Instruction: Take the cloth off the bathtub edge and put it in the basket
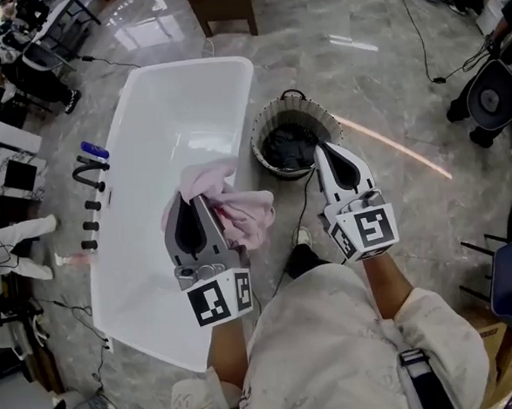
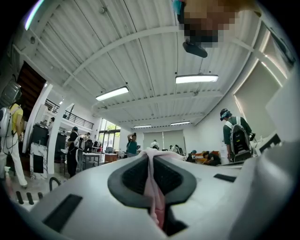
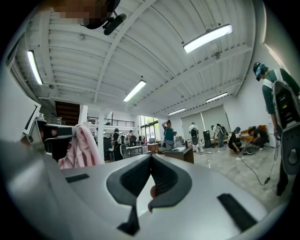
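A pink cloth (image 1: 242,211) hangs bunched above the right rim of the white bathtub (image 1: 157,101). My left gripper (image 1: 191,198) is shut on it. In the left gripper view a pink fold (image 2: 155,199) is pinched between the dark pads and the left gripper (image 2: 151,157) points up toward the ceiling. The round ribbed basket (image 1: 272,118) stands on the floor just right of the tub, with dark fabric (image 1: 289,146) inside. My right gripper (image 1: 322,151) is shut and empty over the basket's right side. The right gripper view shows the right gripper (image 3: 151,158) with jaws together, and the pink cloth (image 3: 82,148) at its left.
Black tap fittings (image 1: 89,178) and a blue item (image 1: 95,151) sit on the tub's left rim. A black cable (image 1: 302,206) runs from the basket across the marble floor. A wooden cabinet (image 1: 222,5) stands beyond the tub. Several people (image 3: 169,132) are farther off in the hall.
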`<state>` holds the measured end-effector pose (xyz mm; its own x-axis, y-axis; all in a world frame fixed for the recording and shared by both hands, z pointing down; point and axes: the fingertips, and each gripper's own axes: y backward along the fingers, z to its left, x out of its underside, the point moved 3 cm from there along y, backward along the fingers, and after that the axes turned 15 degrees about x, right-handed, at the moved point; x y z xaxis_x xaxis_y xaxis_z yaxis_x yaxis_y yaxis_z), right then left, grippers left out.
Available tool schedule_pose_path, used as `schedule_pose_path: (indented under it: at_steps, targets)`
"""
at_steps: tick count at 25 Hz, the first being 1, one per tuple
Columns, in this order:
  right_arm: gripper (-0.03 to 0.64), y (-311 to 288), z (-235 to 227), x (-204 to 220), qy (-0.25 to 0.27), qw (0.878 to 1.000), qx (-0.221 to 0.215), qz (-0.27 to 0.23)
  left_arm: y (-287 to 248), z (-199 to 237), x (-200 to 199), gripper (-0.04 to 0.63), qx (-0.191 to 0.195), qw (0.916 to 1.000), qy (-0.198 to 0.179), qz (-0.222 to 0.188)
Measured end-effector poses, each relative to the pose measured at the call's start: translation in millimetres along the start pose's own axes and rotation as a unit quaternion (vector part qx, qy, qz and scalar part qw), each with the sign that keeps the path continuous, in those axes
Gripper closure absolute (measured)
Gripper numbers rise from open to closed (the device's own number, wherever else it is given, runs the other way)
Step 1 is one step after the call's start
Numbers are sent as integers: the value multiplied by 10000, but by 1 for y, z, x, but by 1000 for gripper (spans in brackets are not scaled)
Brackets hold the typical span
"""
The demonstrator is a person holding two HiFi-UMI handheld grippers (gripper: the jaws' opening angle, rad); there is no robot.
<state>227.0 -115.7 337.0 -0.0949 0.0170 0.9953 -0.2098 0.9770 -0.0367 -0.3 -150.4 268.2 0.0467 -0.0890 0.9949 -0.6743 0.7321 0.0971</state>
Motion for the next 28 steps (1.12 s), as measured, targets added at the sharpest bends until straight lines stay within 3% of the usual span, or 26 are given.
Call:
schedule_pose_path:
  at_steps: [8,15,28]
  targets:
    - [629,-14,-81,4,-116,9967,801,20,-82,-25,-8,574,477,9988,15,-137]
    - [629,-38,-132,-4,-306,9916,1249,-160,-153,-45,-19,574,857,9959,-99,-262]
    - [629,-78,-163,0,-306,9804,1939,-189,-258,-40,-39,574,1597,9851,37,-630]
